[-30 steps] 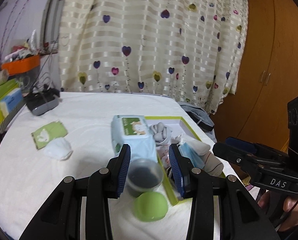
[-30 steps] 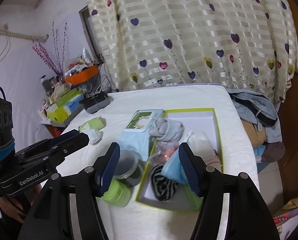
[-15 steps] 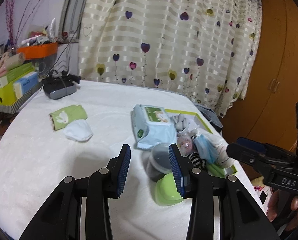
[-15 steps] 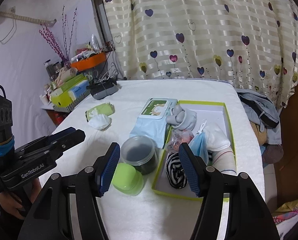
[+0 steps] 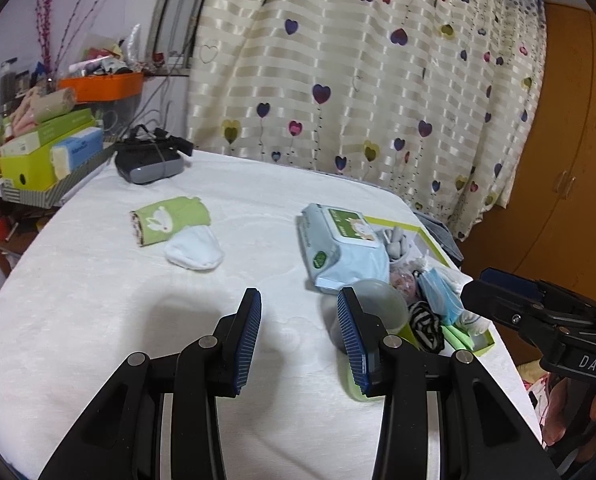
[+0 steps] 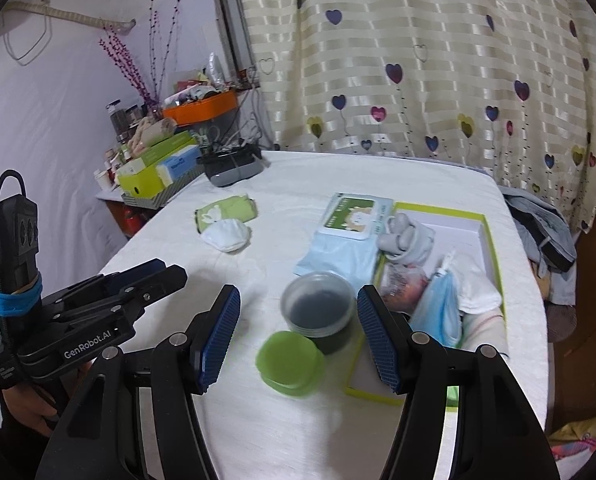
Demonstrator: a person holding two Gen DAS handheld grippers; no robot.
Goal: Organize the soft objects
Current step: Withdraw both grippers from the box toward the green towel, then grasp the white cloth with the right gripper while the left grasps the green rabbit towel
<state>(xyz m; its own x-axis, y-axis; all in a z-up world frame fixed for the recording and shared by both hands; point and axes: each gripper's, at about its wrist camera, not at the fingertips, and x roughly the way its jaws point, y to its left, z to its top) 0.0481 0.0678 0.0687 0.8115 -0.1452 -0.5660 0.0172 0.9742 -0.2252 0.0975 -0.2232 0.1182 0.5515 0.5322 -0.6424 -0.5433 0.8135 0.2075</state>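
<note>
Two grippers are hovering over the bed: the left gripper is standing half apart, the right gripper wide, both gripping nothing. Two socks, one green sock and one white sock, are lying mid-bed toward the left edge. One wipes pack, one cup and one lid are sitting beside the one tray at the right edge. Since a second ago, both views have been swinging left, bringing the socks closer to centre.

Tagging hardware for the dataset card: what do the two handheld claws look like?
Both are black plastic with two fingers carrying ribbed blue pads. The left claw reads "GenRobot.AI"; its handle has a black cable loop and a blue band. The right claw shows "DAS" in white. No sleeves are visible.
</note>
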